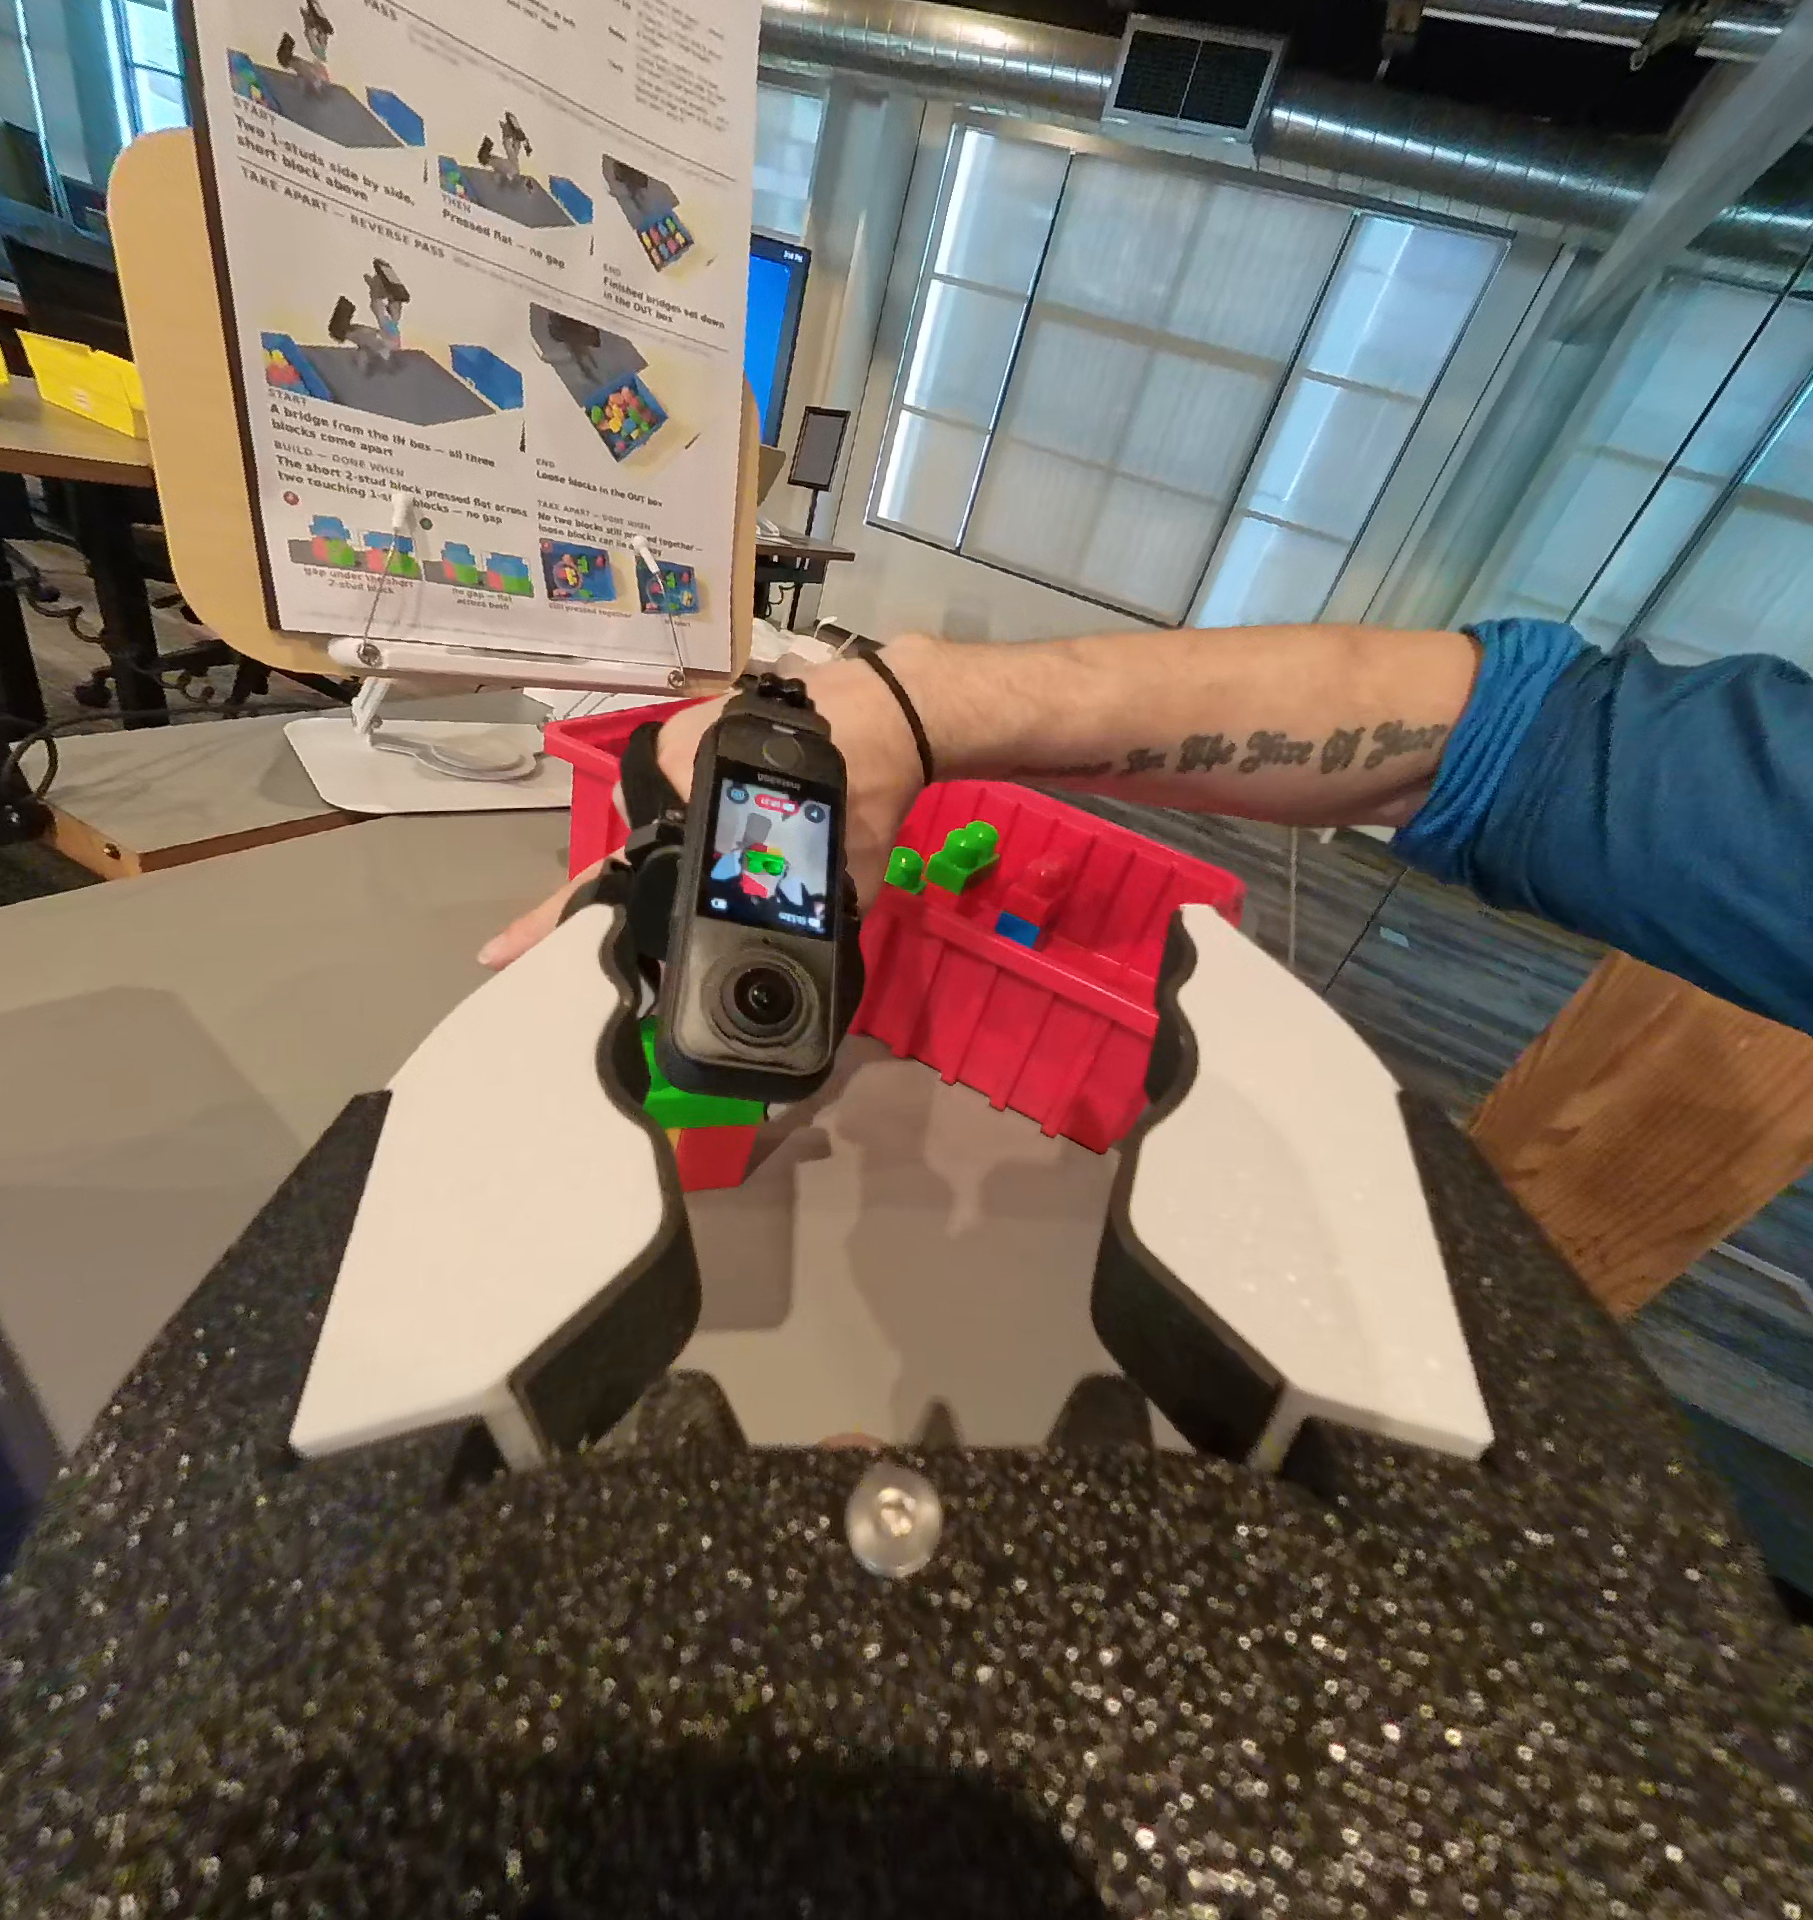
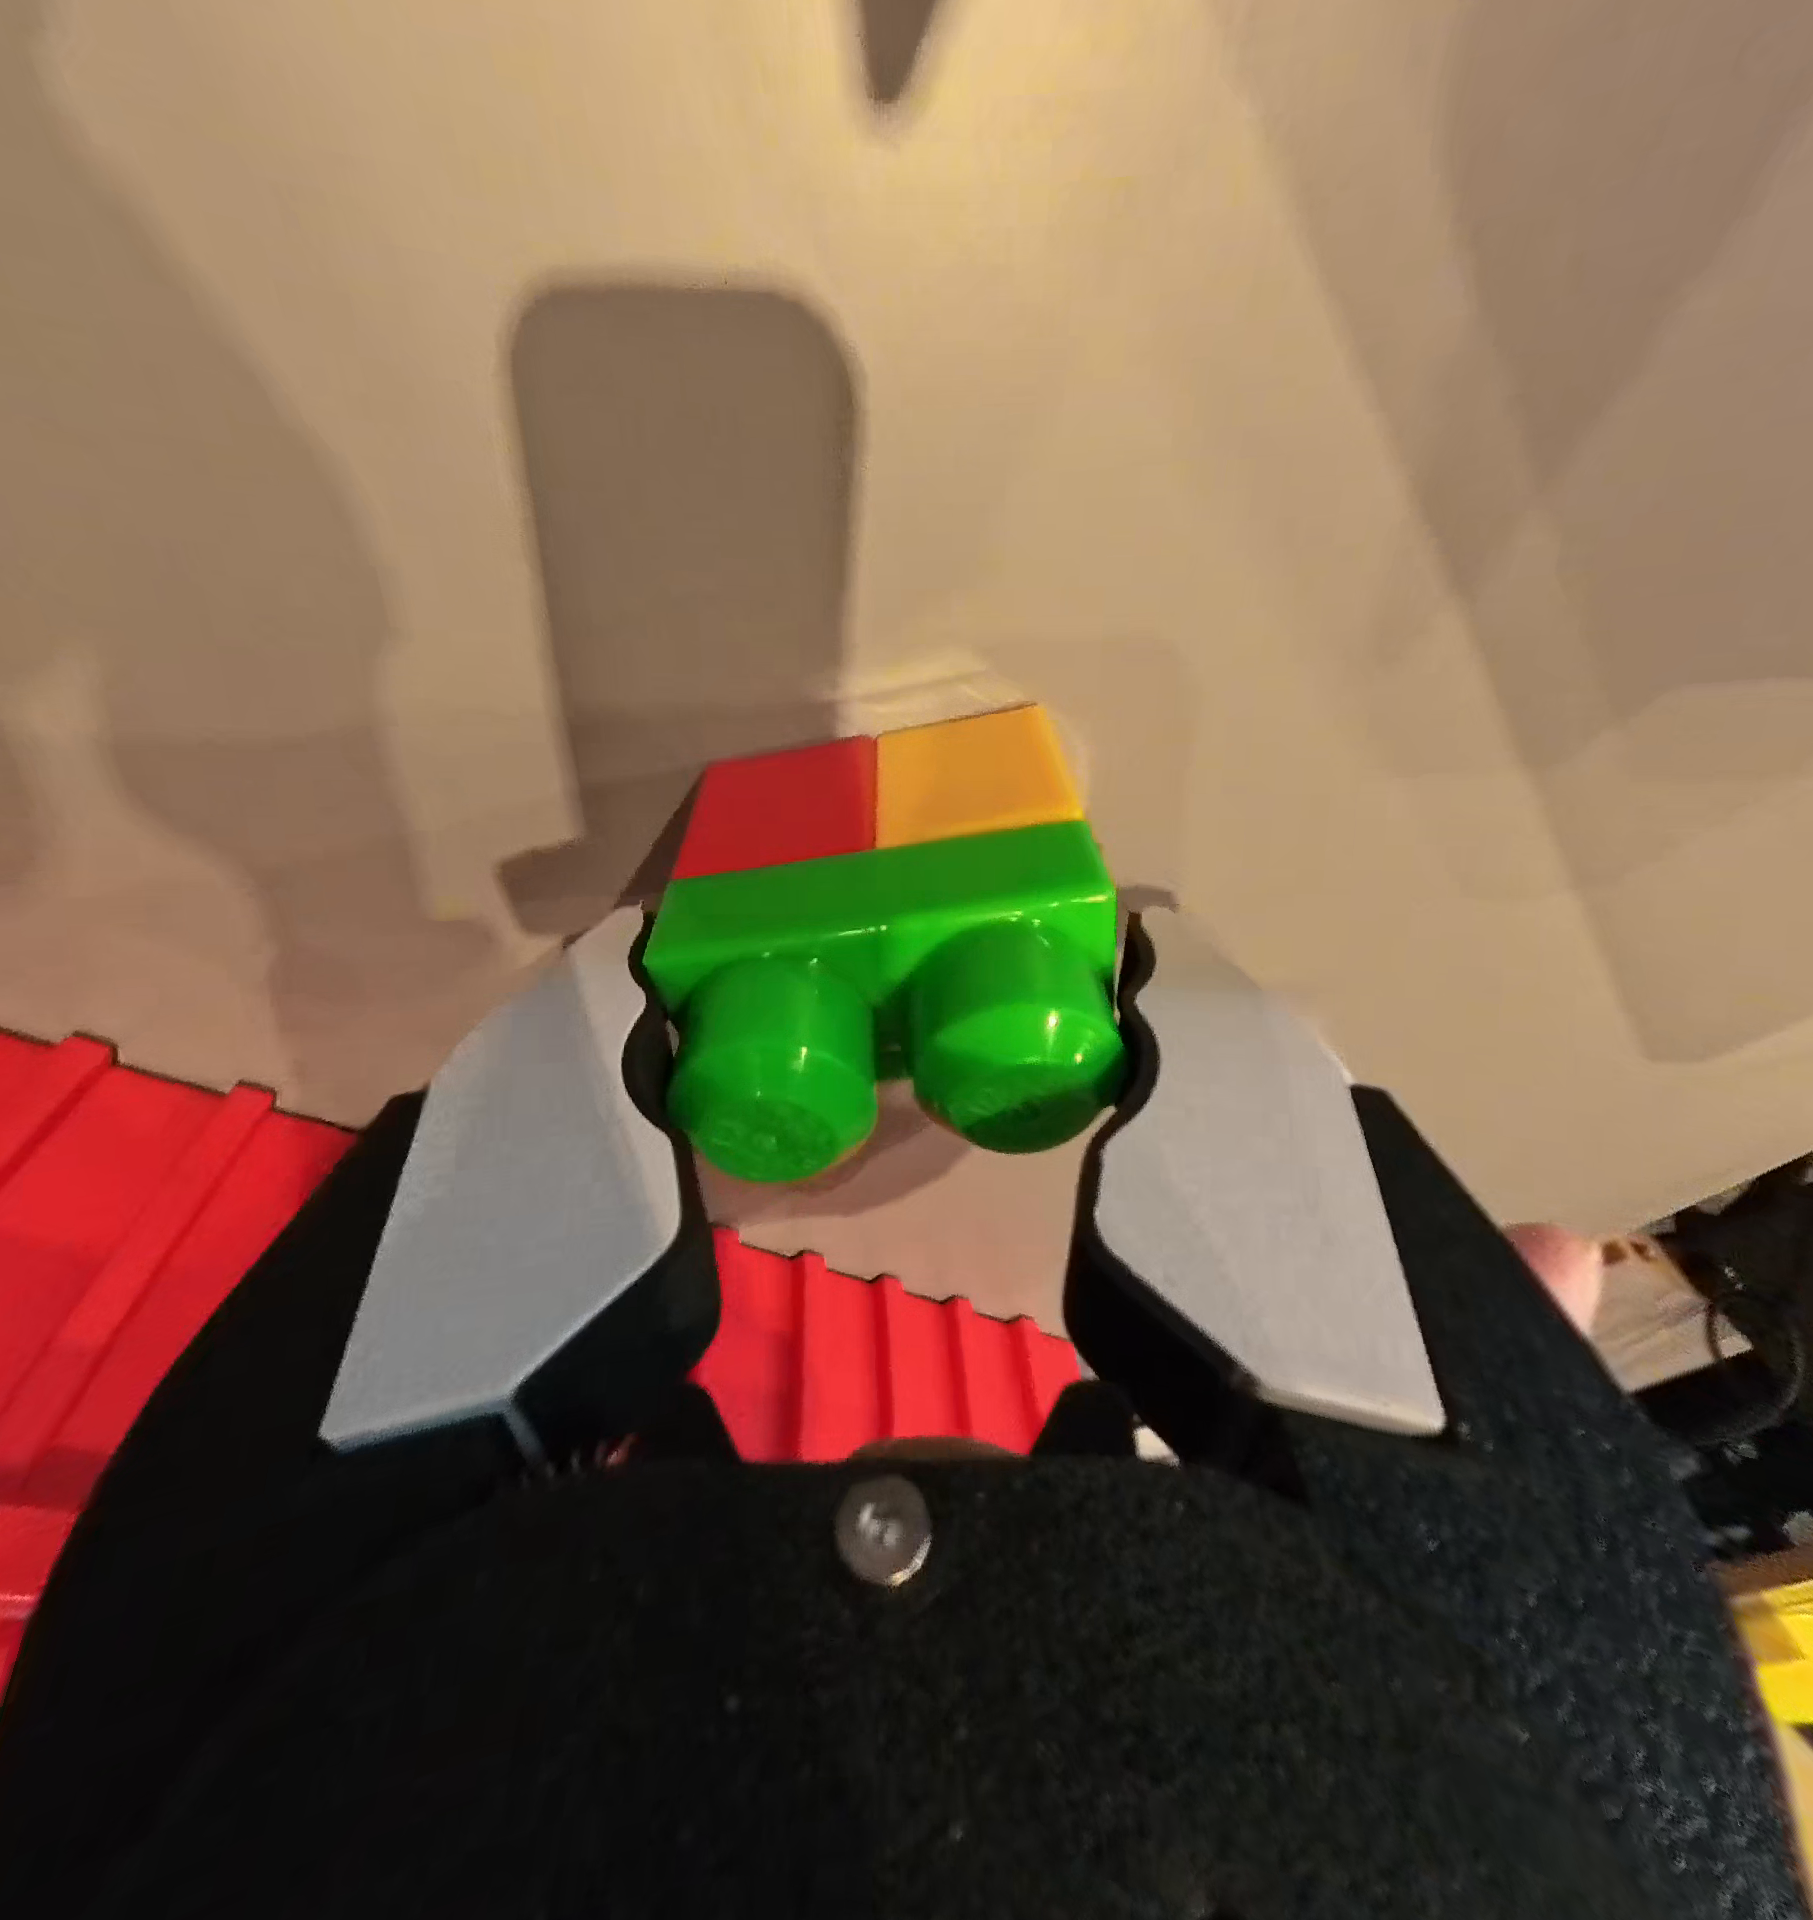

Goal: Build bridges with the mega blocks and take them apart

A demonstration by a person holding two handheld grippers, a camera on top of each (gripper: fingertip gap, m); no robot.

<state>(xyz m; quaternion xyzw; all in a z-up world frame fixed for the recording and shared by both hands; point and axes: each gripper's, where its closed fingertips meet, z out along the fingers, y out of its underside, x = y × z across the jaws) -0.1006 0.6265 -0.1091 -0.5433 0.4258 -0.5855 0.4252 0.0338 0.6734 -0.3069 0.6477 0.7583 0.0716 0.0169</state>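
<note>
Green two-stud block (image 2: 881, 914) sits between the right hand-held gripper's (image 2: 886, 1023) black pads, both pads pressed against its ends. It caps a red block (image 2: 777, 821) and a yellow block (image 2: 969, 774) standing side by side, a small bridge on the tan table (image 2: 1297, 416). Left hand-held gripper (image 1: 897, 997) hangs close by, fingers wide apart, nothing between them. Red bin (image 1: 1027, 997) stands just beyond the bridge, holding loose green blocks (image 1: 949, 857), a red and a blue one. Instruction sheet (image 1: 466, 312) stands on an easel behind.
</note>
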